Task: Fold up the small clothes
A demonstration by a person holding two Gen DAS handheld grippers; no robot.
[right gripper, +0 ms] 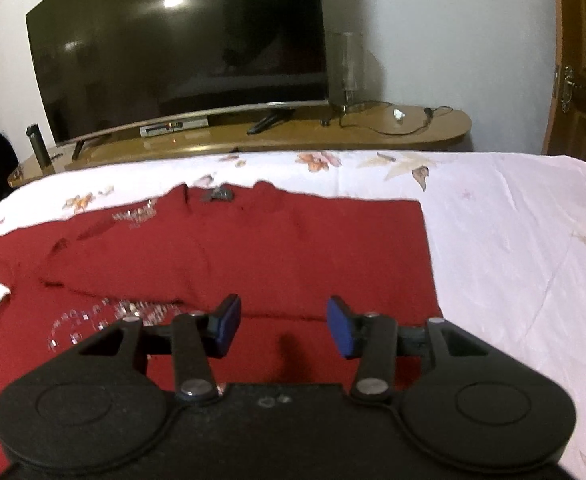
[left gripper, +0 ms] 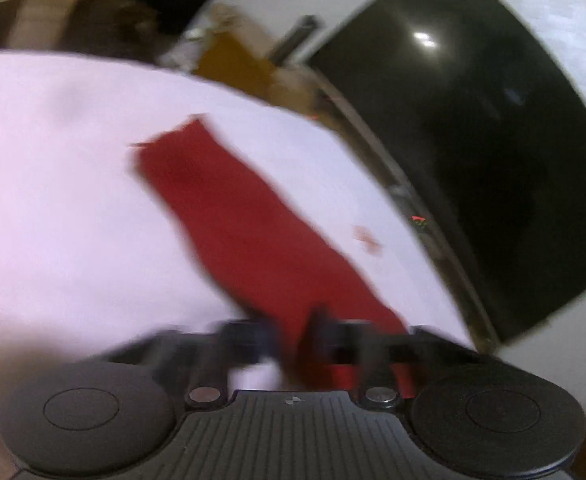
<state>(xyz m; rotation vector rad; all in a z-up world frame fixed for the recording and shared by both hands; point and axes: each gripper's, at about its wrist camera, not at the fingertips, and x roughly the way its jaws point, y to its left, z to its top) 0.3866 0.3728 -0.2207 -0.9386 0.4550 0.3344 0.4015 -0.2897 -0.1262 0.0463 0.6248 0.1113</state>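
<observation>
Left gripper [left gripper: 293,344]: I see jaws pinched on the red garment's [left gripper: 233,208] near edge, cloth trailing across the bed [left gripper: 53,200] | right gripper [right gripper: 281,326]: jaws part-open, empty, hovering over the red garment [right gripper: 253,248] lying flat on the bed [right gripper: 513,240].

Matt red cloth garment [right gripper: 229,248]

My left view is smeared with motion blur. A ceiling light glares as a white spot on the dark television [left gripper: 473,152], seen in my sharper right view too; there, walls bow around it and shadow falls behind it.
</observation>
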